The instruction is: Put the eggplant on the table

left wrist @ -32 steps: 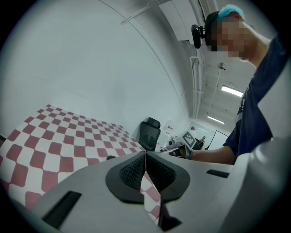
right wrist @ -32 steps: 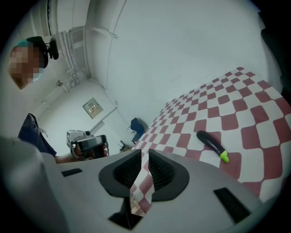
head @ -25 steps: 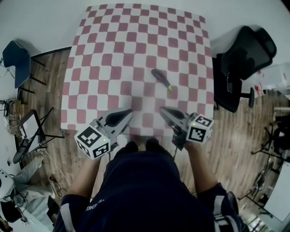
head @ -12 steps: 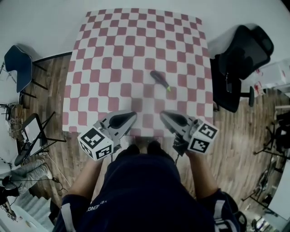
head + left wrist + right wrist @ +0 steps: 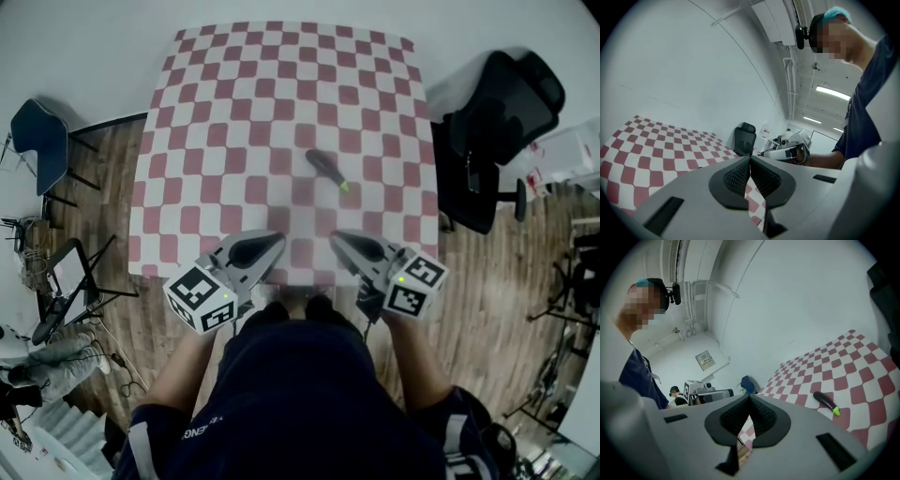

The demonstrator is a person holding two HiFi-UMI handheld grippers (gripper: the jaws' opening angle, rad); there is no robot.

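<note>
Fingers (image 5: 738, 178) of the left gripper (image 5: 750, 157) are pressed together, their black ribbed pads meeting along one seam with nothing between them. The right gripper (image 5: 749, 395) is the same: its fingers (image 5: 761, 418) are closed pad on pad and hold nothing.

From the head view, the person holds both grippers side by side just in front of the torso, over the near edge of the red-and-white checked surface (image 5: 234, 94). Each gripper points away from the body, close to level with a slight downward tilt. The two noses angle a little toward each other with a gap between them. The white cubes with black square markers sit at the rear, nearest the forearms, one at the left (image 5: 199, 298) and one at the right (image 5: 412, 286).

A slender, dark purple eggplant with a bright green stem end (image 5: 325, 168) lies flat on the surface, right of its middle. It is well apart from both grippers and closer to the right one. Its long axis runs diagonally in the head view. The dark rounded end points toward the far left, and the green stem tip points toward the near right edge. In the right gripper view it lies to the right of the closed fingers, stem end lowest.
</note>
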